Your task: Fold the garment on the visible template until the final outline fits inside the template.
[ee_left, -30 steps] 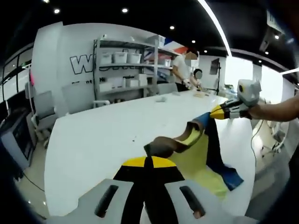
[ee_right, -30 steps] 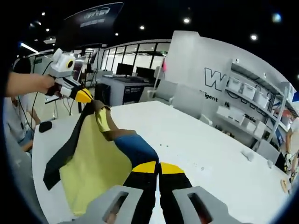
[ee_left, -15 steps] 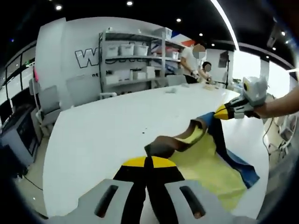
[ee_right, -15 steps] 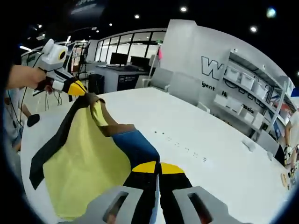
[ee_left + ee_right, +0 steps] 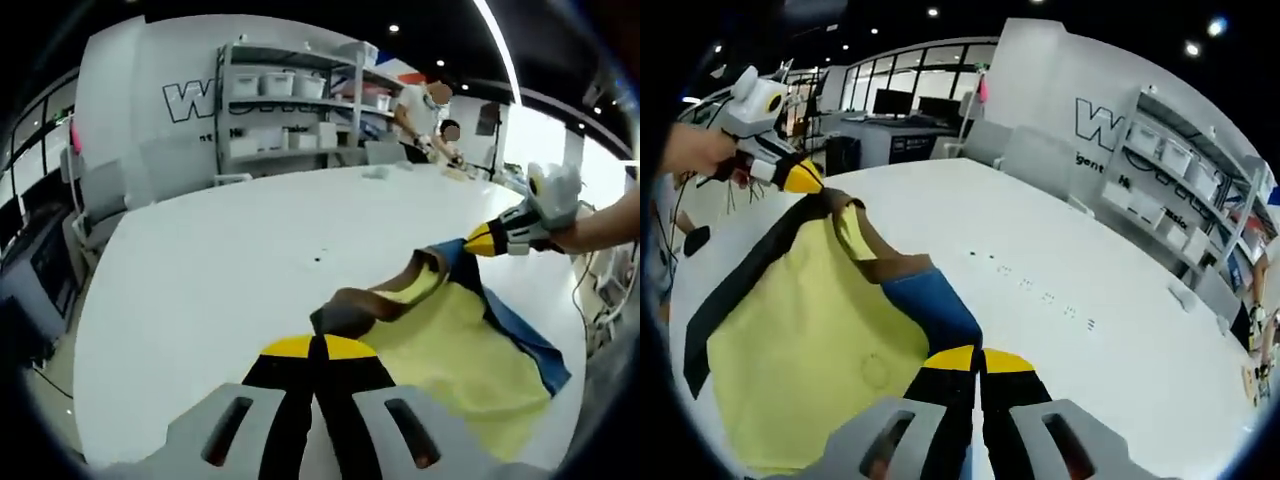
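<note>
In the left gripper view, my left hand-held gripper (image 5: 316,350) is clamped on the brown collar edge of the yellow fabric garment with brown and blue trim (image 5: 455,345). Farther right, the right hand-held gripper (image 5: 478,240) pinches another edge. Both hold the garment up, its yellow body draping onto the white counter (image 5: 250,270). In the right gripper view, that gripper grips the blue trim. I judge folding barely begun; I cannot make out a template.
</note>
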Motion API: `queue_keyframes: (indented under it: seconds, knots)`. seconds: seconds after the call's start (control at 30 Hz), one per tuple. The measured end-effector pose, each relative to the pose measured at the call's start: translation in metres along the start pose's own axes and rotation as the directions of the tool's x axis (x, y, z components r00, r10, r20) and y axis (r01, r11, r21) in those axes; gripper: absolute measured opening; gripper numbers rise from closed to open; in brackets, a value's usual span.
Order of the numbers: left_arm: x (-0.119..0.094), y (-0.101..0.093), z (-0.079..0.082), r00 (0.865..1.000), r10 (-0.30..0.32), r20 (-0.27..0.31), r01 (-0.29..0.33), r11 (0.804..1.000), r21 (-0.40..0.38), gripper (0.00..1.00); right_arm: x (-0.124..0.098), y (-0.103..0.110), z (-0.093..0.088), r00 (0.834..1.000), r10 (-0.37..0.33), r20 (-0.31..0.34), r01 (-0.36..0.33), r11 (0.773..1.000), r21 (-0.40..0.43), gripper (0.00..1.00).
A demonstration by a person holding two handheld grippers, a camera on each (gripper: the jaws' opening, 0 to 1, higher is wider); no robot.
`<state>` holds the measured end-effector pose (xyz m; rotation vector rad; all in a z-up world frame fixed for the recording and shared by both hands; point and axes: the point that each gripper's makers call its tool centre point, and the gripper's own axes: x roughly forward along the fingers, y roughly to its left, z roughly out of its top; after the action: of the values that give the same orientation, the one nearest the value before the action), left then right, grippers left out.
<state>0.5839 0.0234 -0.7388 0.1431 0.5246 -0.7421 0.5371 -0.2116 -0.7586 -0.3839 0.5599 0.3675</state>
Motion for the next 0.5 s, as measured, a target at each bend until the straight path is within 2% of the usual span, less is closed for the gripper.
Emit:
queue_keyframes:
  seconds: [0.23,0.5]
  knots:
    - [0.011,0.009,-0.010,1.000,0.007,-0.013,-0.007,1.000,-0.007,0.00,0.015,-0.004,-0.001,1.000,-0.012,-0.006,0.012,1.000,-0.025,0.00]
    - [0.025,0.014,-0.023,0.999,0.016,-0.038,-0.016,1.000,-0.012,0.00,0.030,0.000,-0.016,0.999,-0.005,-0.045,0.003,0.999,-0.032,0.00]
